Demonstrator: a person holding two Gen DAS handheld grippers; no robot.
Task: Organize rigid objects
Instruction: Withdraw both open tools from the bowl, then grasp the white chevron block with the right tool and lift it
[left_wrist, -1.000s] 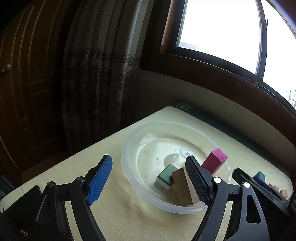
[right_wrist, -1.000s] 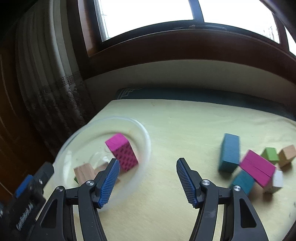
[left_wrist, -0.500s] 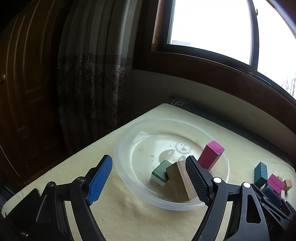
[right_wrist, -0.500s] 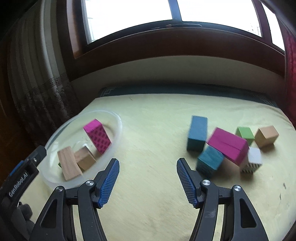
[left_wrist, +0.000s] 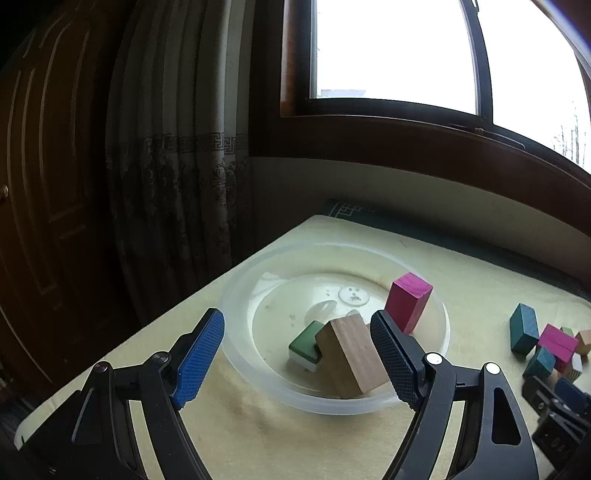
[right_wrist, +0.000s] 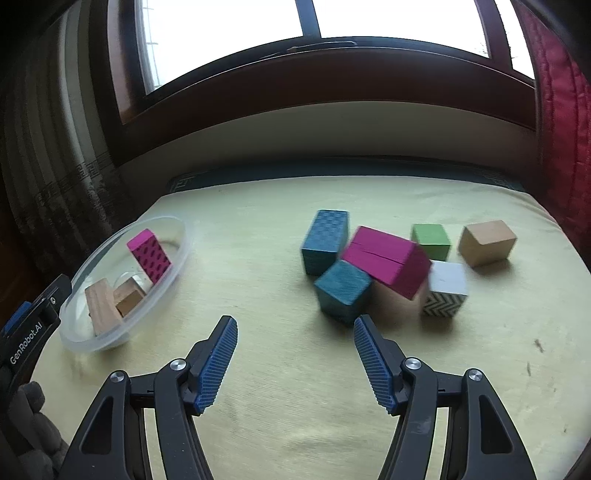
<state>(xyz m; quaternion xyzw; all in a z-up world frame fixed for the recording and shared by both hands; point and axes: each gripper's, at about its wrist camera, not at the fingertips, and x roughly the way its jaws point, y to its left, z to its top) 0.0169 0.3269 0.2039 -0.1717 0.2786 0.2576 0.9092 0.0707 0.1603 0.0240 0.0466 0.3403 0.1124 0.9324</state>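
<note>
A clear plastic bowl (left_wrist: 236, 295) (right_wrist: 173, 280) on the yellow cloth holds a magenta block (left_wrist: 408, 301) (right_wrist: 149, 254), a long wooden block (left_wrist: 351, 356) (right_wrist: 101, 310) and a green block (left_wrist: 304, 345). My left gripper (left_wrist: 297, 356) is open with nothing in it, just in front of the bowl. My right gripper (right_wrist: 293, 356) is open and empty, a little short of a pile of blocks: a teal cube (right_wrist: 341, 290), a tall teal block (right_wrist: 327, 240), a large magenta block (right_wrist: 388, 260), a white zigzag cube (right_wrist: 445, 288), a green cube (right_wrist: 431, 240) and a tan cube (right_wrist: 485, 242).
Curtains (left_wrist: 177, 166) hang left of the table, and a dark window sill (right_wrist: 332, 85) runs behind it. The table's left edge (left_wrist: 166, 317) is near the bowl. A red cloth (right_wrist: 565, 129) hangs at the far right. A gloved hand (right_wrist: 33, 435) holds the left gripper.
My right gripper has swung right, away from the bowl and toward the pile of blocks. My left gripper has drawn back a little from the bowl. Both stayed open.
</note>
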